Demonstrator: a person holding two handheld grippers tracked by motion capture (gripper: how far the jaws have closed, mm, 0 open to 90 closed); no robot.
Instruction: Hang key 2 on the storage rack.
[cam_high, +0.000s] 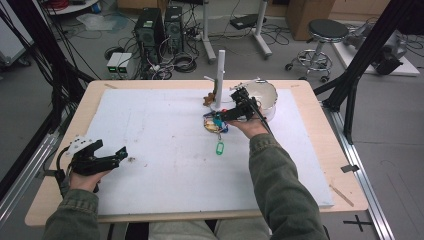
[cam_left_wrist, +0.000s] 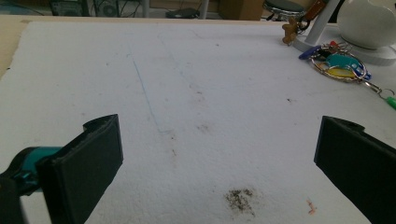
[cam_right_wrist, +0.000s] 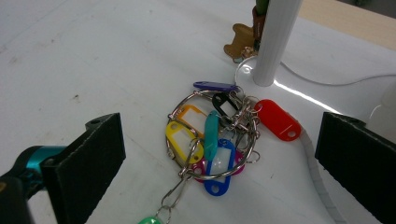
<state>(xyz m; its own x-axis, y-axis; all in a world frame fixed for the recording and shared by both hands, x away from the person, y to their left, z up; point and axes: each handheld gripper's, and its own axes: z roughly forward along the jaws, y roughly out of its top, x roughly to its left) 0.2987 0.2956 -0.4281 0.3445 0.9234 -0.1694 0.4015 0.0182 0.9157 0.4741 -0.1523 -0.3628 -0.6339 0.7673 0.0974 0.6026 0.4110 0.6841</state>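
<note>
Right gripper view: bunch of key tags (cam_right_wrist: 212, 140) on a metal ring, flat on the white board (cam_right_wrist: 70, 56), just beside the white post (cam_right_wrist: 273, 42); red tag (cam_right_wrist: 278, 119) splayed outward, small brown charm (cam_right_wrist: 239, 39) at the post's foot. Right gripper (cam_right_wrist: 212, 154) spread wide, nothing held, poised over the bunch. Probably approaching for a pickup; next, lower and close on the ring.

High view adds the white bowl (cam_high: 264, 95) behind, and the left gripper (cam_high: 117, 155) parked well apart, released, empty.
</note>
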